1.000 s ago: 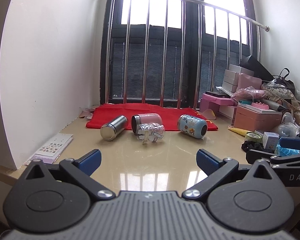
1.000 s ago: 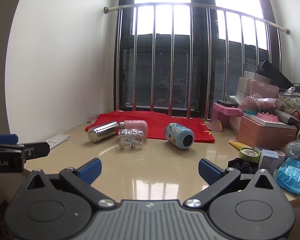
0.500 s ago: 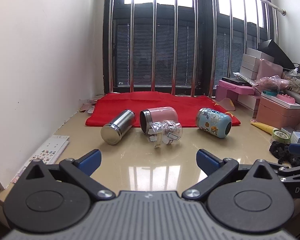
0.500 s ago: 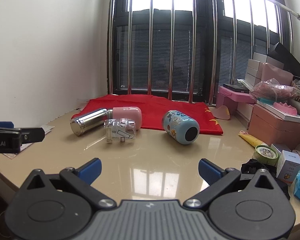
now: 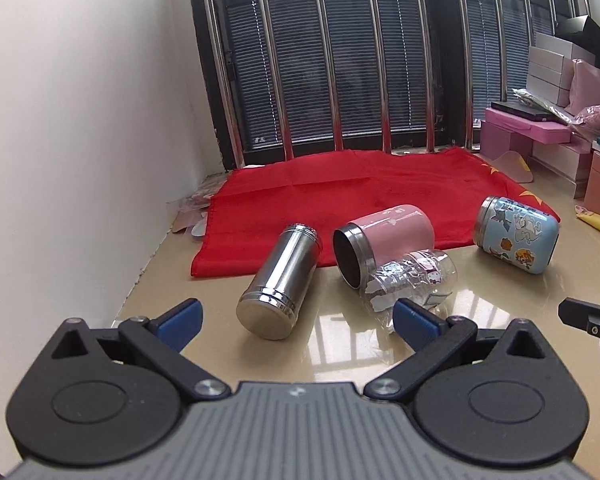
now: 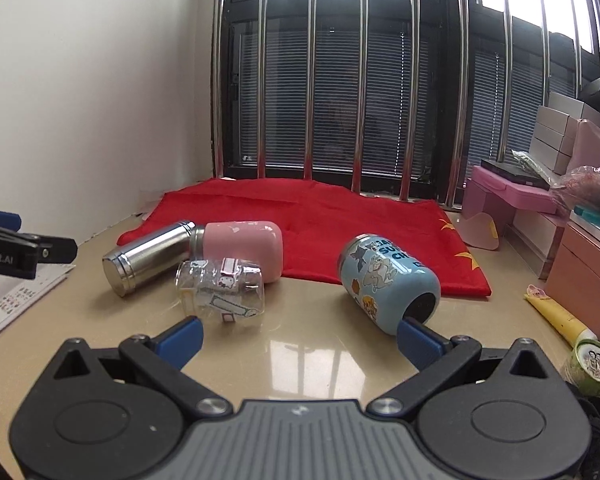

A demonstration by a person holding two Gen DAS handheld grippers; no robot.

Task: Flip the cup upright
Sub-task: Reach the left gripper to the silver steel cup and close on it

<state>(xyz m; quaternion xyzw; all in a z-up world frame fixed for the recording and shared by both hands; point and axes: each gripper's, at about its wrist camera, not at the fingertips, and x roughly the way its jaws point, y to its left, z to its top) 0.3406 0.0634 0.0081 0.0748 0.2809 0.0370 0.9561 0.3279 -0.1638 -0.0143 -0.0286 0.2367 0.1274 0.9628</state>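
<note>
Several cups lie on their sides on the beige table. A steel cup is at the left, a pink cup beside it, a clear sticker-covered cup in front of the pink one, and a blue cartoon cup at the right. My left gripper is open and empty, just short of the steel cup. My right gripper is open and empty, between the clear cup and the blue cup.
A red cloth covers the back of the table below the barred window. Pink boxes and clutter fill the right side. A yellow tube and a small green tin lie at the right. A sticker sheet lies by the left wall.
Both grippers have moved forward and lower toward the cups, which now look larger and nearer. The cups have not moved. Both grippers stay open.
</note>
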